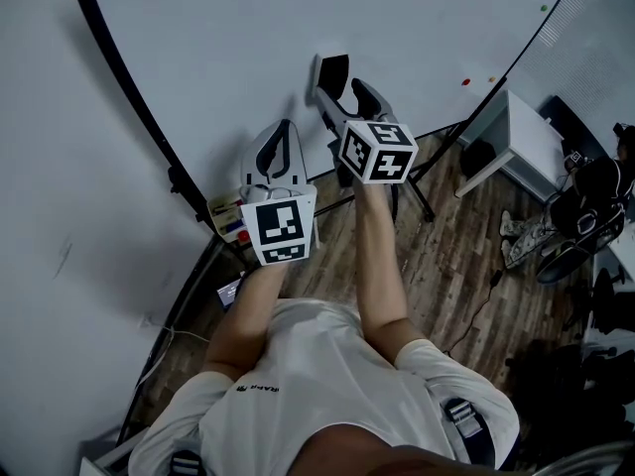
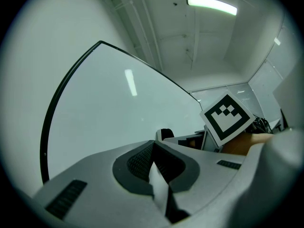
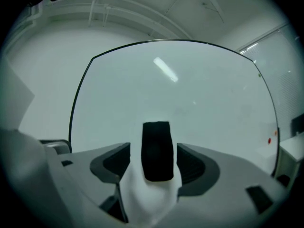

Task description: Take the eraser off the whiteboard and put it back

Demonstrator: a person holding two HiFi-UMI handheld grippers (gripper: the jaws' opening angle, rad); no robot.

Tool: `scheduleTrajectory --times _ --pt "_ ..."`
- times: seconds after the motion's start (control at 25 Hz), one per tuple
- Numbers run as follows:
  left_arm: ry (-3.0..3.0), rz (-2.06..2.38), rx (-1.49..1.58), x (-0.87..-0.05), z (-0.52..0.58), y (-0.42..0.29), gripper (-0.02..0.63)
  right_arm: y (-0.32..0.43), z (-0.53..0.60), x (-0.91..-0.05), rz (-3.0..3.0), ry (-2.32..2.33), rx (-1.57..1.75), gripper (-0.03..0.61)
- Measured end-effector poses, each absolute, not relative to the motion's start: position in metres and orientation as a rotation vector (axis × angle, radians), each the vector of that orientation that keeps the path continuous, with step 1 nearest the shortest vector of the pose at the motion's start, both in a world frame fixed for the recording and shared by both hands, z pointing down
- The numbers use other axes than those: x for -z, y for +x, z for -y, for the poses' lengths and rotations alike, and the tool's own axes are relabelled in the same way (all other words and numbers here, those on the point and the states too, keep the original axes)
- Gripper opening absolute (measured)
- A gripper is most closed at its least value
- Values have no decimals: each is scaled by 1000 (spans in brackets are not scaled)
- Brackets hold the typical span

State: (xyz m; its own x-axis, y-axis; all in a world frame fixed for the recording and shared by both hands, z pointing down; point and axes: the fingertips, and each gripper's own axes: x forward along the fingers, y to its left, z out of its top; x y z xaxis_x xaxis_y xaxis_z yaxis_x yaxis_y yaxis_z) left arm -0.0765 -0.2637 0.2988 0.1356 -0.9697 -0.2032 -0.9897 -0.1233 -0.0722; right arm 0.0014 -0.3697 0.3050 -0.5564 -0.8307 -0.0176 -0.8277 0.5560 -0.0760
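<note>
A black eraser (image 1: 333,70) sits against the whiteboard (image 1: 298,18), low and near its middle. My right gripper (image 1: 340,92) reaches up to it and stands open. In the right gripper view the eraser (image 3: 157,151) lies upright between the two pads, with a bare gap of whiteboard (image 3: 190,103) on each side, so neither pad presses on it. My left gripper (image 1: 278,152) hangs lower and to the left, short of the board, holding nothing. Its jaws (image 2: 153,148) meet in the left gripper view, where the eraser (image 2: 166,133) peeks out beyond them.
A small tray with markers (image 1: 230,221) is fixed at the board's lower edge on the left. The board's stand legs (image 1: 422,191) spread over the wooden floor. A white table (image 1: 511,132) and dark chairs with bags (image 1: 585,206) stand at the right.
</note>
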Motion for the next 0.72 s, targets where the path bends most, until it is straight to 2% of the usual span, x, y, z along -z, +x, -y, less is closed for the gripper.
scheduleTrajectory --times 0.72 --pt "-2194 -1972 -142 -304 265 -82 2 -9 391 -306 -2757 -1461 68 298"
